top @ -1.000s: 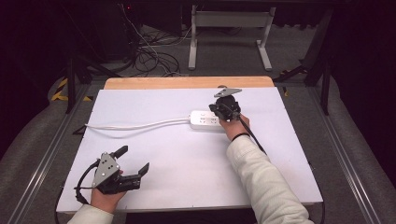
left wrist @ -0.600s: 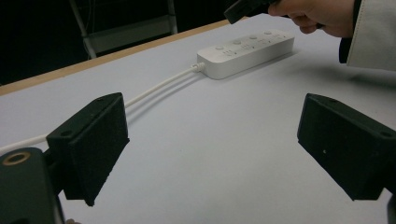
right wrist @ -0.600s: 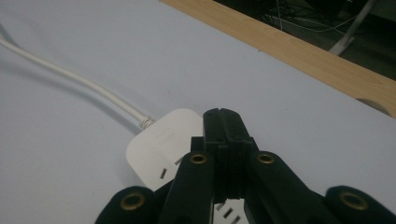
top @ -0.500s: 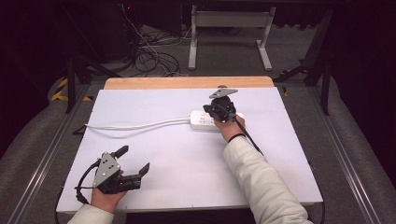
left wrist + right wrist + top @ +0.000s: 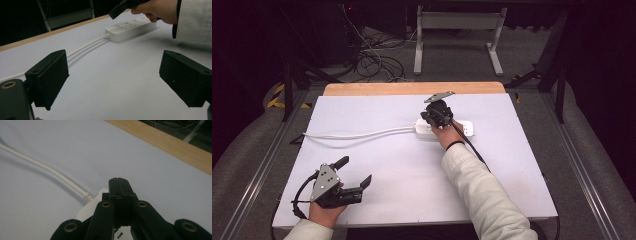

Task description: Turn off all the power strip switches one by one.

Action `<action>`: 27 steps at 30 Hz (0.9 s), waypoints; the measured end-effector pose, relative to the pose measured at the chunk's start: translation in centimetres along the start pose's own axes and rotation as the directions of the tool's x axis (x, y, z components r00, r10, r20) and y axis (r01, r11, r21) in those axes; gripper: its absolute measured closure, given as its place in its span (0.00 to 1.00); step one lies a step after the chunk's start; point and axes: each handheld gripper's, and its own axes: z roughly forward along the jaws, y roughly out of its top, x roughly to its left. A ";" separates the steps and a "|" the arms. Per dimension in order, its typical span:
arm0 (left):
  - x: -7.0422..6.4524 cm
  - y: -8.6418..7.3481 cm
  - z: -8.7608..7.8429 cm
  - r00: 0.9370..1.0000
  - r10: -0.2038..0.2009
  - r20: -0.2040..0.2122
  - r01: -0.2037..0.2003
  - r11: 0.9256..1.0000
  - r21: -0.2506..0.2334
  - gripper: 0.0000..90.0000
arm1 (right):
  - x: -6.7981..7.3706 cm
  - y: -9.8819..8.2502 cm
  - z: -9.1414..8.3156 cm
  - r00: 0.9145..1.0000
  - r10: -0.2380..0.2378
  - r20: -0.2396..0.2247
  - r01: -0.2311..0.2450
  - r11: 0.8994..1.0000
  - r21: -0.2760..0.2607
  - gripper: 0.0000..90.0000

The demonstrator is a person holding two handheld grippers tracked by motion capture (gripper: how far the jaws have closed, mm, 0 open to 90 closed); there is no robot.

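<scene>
A white power strip (image 5: 464, 128) lies across the middle of the white table top, its cable (image 5: 362, 133) running off to the left. My right gripper (image 5: 428, 120) hovers over the strip's cable end, jaws shut with nothing between them. In the right gripper view the closed tips (image 5: 120, 182) point down just past the strip's rounded end (image 5: 86, 211), where the cable (image 5: 50, 171) enters. My left gripper (image 5: 356, 170) rests near the front left edge, open and empty. Its view looks between wide jaws (image 5: 112, 80) at the strip (image 5: 130, 28) and the right hand (image 5: 156, 8).
A bare wooden strip (image 5: 412, 88) borders the far edge of the table. Beyond it are loose cables (image 5: 377, 65) on the floor and a metal stand (image 5: 457, 35). A black cable (image 5: 469, 145) trails along the right sleeve.
My right gripper has slid left along the power strip toward its cable end, staying shut. The left gripper has not moved.
</scene>
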 end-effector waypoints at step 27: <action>0.0 0.0 0.1 1.000 0.005 -0.001 -0.005 1.000 0.005 0.10 | -1.2 -1.1 0.9 0.999 0.001 0.032 -0.005 0.994 0.107 1.00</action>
